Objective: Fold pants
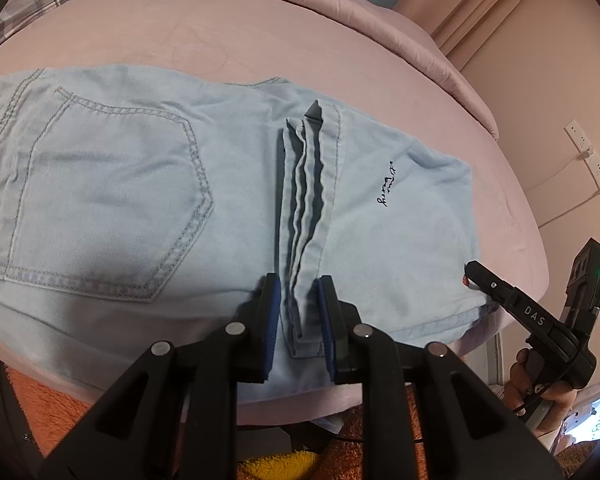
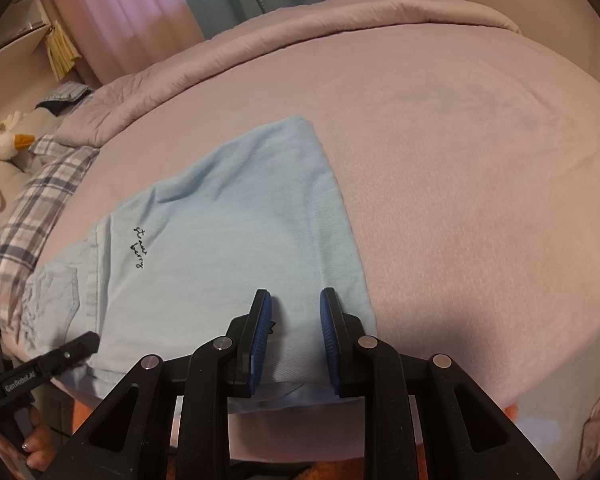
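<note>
Light blue denim pants (image 1: 140, 184) lie folded on the pink bed, back pocket on the left, leg hems folded over near the middle, small black script on the right part. My left gripper (image 1: 298, 292) is open, its blue pads on either side of the stacked leg hems (image 1: 306, 208) at the near edge. My right gripper (image 2: 296, 308) is open over the near edge of the folded leg part (image 2: 240, 232); nothing is pinched between its pads. The right gripper also shows in the left wrist view (image 1: 500, 292) at the pants' right corner.
The pink bed (image 2: 460, 184) has a rolled duvet (image 2: 300, 28) along the far side and a plaid pillow (image 2: 32, 208) at the left. An orange rug (image 1: 40, 400) lies below the near edge. A wall with sockets (image 1: 588, 156) stands at the right.
</note>
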A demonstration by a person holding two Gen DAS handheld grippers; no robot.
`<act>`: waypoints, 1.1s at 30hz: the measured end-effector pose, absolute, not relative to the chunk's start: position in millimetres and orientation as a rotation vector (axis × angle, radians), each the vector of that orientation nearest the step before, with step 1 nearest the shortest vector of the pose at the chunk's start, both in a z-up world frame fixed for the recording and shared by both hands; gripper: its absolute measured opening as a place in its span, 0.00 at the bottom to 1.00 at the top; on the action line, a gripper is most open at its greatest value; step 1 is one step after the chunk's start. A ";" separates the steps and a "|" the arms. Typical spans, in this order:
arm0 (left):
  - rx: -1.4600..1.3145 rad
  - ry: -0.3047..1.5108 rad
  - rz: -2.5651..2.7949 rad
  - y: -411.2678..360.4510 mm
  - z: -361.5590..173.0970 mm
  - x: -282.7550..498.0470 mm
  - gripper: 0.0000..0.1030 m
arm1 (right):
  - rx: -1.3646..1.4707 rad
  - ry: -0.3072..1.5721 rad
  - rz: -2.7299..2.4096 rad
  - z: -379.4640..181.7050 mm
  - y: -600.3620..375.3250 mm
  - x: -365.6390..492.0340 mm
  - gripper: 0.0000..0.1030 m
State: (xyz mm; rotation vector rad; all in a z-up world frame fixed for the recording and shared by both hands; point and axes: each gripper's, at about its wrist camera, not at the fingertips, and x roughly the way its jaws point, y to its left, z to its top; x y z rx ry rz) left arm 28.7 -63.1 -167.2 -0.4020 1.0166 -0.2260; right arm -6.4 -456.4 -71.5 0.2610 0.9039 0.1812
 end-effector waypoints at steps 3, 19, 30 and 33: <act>-0.412 1.019 -0.228 -61.4 -168.1 28.5 0.19 | 0.255 0.904 0.179 -71.1 -456.2 -6.4 0.22; -0.437 1.007 -0.252 -58.9 -162.0 25.3 0.34 | 0.248 0.897 0.170 -70.1 -451.0 -8.9 0.23; -0.478 0.770 -0.153 -17.7 -95.0 -3.7 0.86 | 0.247 0.876 0.201 -68.7 -448.3 -10.4 0.33; -0.494 0.707 -0.061 7.1 -80.8 -12.8 0.92 | 0.274 0.884 0.206 -66.2 -448.1 -8.4 0.39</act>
